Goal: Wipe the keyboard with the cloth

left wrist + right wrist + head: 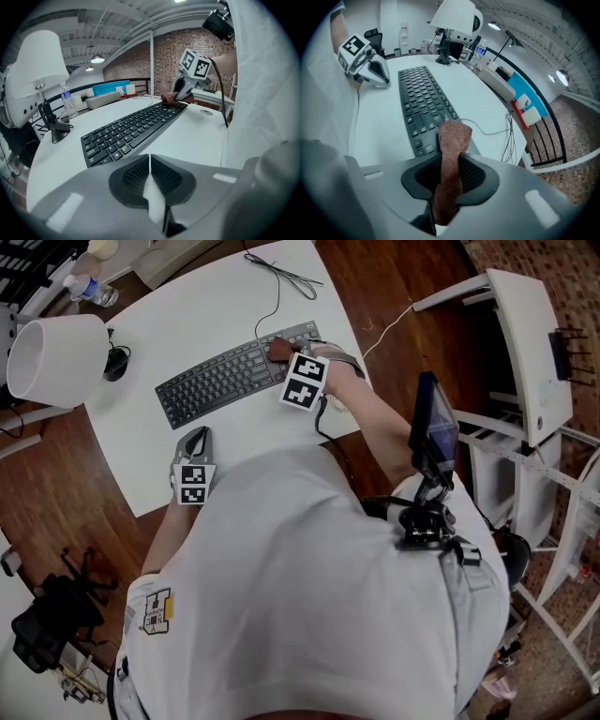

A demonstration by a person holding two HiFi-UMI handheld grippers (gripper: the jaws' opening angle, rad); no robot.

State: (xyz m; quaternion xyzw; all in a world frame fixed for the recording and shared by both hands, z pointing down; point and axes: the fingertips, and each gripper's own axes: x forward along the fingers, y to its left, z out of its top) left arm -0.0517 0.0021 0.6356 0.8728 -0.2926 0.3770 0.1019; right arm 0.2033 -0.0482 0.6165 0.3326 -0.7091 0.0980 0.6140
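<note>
A black keyboard (pixel 230 376) lies slantwise on the white table (pixel 150 460). My right gripper (pixel 278 352) is shut on a brown cloth (pixel 452 154), whose free end rests on the keyboard's (pixel 424 108) right end. In the head view the cloth (pixel 277 351) shows as a small brown patch by the marker cube. My left gripper (pixel 194 440) rests on the table in front of the keyboard (pixel 133 129), shut with nothing between its jaws. From the left gripper view, the right gripper (pixel 180 93) and cloth (pixel 169 98) sit at the keyboard's far end.
A white lamp shade (pixel 52 357) with a black base (pixel 116 364) stands left of the keyboard. A water bottle (pixel 89 292) is behind it. A black cable (pixel 281 277) runs from the keyboard across the table's back. White furniture (pixel 525 352) stands at the right.
</note>
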